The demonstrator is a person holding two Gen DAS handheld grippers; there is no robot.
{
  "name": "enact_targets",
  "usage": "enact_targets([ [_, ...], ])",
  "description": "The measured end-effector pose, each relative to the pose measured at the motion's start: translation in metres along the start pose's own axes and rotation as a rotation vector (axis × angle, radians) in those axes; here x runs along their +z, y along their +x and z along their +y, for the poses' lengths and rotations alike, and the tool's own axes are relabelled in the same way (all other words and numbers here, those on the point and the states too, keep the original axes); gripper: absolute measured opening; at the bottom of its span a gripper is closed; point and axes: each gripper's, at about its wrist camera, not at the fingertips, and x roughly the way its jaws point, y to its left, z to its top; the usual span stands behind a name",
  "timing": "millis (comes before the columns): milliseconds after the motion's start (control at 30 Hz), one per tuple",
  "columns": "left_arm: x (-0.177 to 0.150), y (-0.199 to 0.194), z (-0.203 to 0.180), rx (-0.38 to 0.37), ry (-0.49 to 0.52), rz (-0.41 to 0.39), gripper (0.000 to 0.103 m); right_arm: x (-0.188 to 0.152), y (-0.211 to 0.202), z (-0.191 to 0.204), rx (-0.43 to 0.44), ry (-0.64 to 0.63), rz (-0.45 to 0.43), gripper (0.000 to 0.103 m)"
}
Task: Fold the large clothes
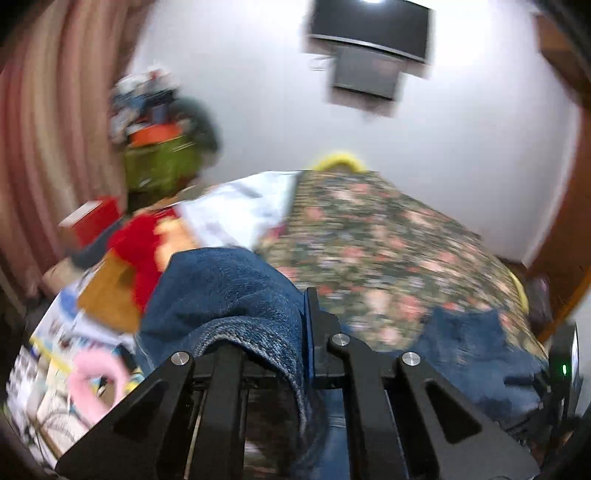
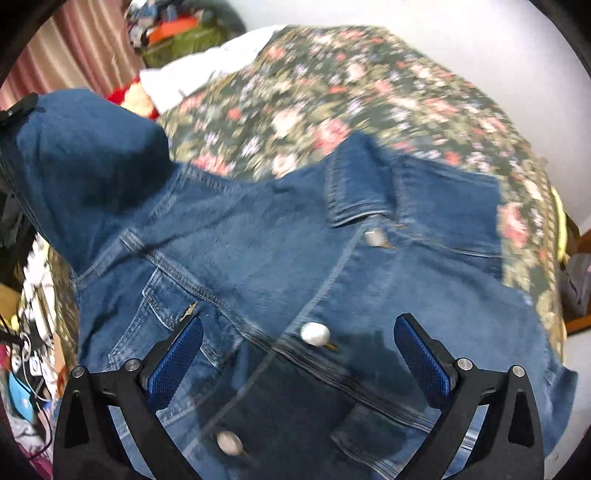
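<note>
Denim jacket (image 2: 280, 266) covers floral bed's (image 2: 295, 96) near edge.

Left gripper (image 1: 301, 325): black jaws closed tight on a fold of denim jacket (image 1: 229, 295), blue pad edge showing beside the cloth.
Held fabric: the denim bunches up and drapes over the fingers, hiding the left one.
Bed (image 1: 388, 236): dark floral cover, more of the jacket lying on it at lower right.
Behind the denim: a red garment (image 1: 136, 243) and a white cloth (image 1: 236, 210), both blurred.
Left edge: pink curtain (image 1: 40, 122), a green bag (image 1: 162, 166) piled with clutter.
Wall (image 1: 461, 122): white, with a dark screen (image 1: 369, 29) mounted high.
Lower left: a pink ring-shaped item (image 1: 98, 380) among papers.
</note>
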Motion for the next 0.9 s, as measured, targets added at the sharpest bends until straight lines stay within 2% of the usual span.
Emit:
enact_targets([
  [133, -0.014, 0.017, -0.058, -0.111, 0.067, 0.08, 0.008, -0.011, -0.035, -0.031, 0.0, 0.06, -0.053, 0.103],
  [267, -0.052, 0.051, -0.101, -0.214, 0.085, 0.249, 0.008, -0.028, -0.059, -0.064, -0.003, 0.115, -0.078, 0.103],
  [500, -0.124, 0.075, -0.149, -0.269, 0.09, 0.461, 0.009, -0.062, -0.075, -0.109, -0.021, 0.197, -0.079, 0.103],
  [567, -0.138, 0.078, -0.154, -0.277, 0.098, 0.513, 0.012, -0.07, -0.075, -0.118, -0.014, 0.227, -0.078, 0.103],
  [633, -0.151, 0.077, -0.157, -0.28, 0.13, 0.561, 0.027, -0.076, -0.075, -0.123, -0.006, 0.254, -0.073, 0.103],
  [700, -0.156, 0.071, -0.155, -0.275, 0.152, 0.571, 0.035, -0.078, -0.074, -0.126, 0.005, 0.27, -0.068, 0.103],
  [800, -0.151, 0.053, -0.143, -0.285, 0.16, 0.544, 0.042, -0.078, -0.074, -0.124, 0.005, 0.269, -0.066, 0.103],
  [867, -0.14, 0.037, -0.129, -0.299, 0.135, 0.504, 0.051, -0.074, -0.074, -0.119, 0.007, 0.257, -0.071, 0.103],
  [900, -0.133, 0.033, -0.12, -0.3, 0.123, 0.485, 0.058, -0.072, -0.075, -0.116, 0.008, 0.252, -0.074, 0.103],
])
